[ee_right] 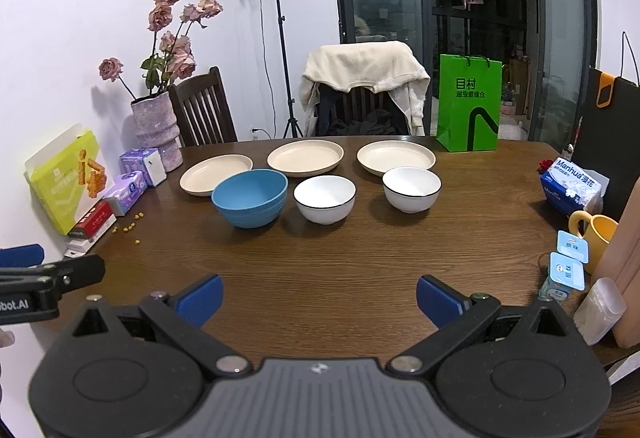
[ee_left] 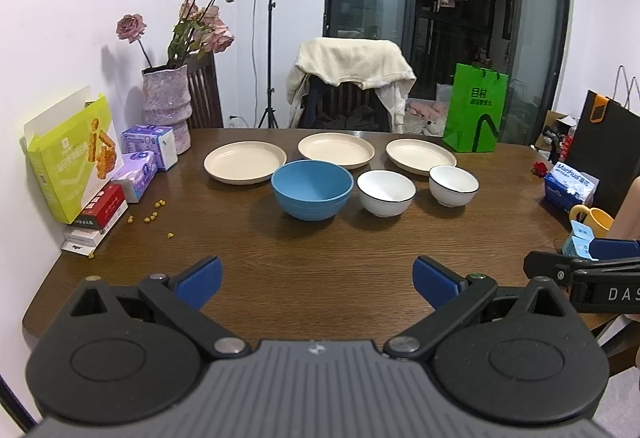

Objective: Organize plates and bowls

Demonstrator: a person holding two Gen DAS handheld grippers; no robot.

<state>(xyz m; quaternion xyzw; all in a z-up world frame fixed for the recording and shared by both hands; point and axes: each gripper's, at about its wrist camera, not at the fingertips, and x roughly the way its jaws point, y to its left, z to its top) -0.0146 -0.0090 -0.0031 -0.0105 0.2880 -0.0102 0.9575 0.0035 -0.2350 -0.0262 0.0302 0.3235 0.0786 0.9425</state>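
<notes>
Both the left gripper (ee_left: 316,280) and right gripper (ee_right: 318,298) hang over the near edge of the worktop (ee_left: 320,246), jaws spread wide with nothing in them. Further back there's three cream plates (ee_left: 336,150) in a row, with a blue bowl (ee_left: 312,188) and two white bowls (ee_left: 386,192) just in front, all apart from each other.

Blue bowl (ee_left: 312,189), two black-rimmed white bowls (ee_left: 386,193), three cream plates (ee_left: 245,162), brown wood-grain table (ee_left: 320,250).
</notes>
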